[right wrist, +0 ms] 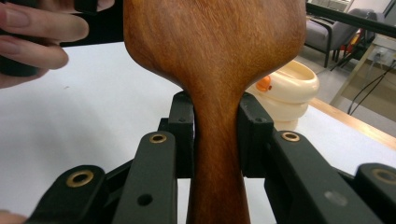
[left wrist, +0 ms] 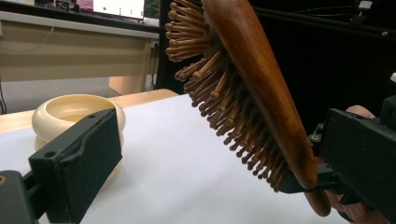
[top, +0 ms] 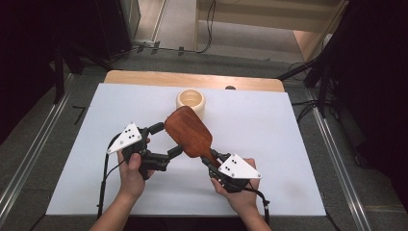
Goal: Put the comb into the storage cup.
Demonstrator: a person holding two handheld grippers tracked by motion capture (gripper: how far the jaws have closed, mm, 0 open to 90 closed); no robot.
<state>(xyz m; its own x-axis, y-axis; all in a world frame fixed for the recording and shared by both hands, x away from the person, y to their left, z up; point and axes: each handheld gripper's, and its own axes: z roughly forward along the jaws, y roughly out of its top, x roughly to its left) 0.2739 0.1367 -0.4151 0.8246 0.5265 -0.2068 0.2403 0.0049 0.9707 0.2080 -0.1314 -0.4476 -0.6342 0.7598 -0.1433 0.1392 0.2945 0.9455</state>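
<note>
glossy wooden hairbrush (top: 189,132), matt cream bowl (top: 191,100)

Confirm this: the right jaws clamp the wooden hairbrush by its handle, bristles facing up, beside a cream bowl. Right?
Not quite: the hairbrush has its bristles facing down toward the table, as the left gripper view shows. The right gripper does clamp the handle, beside the cream bowl.
</note>
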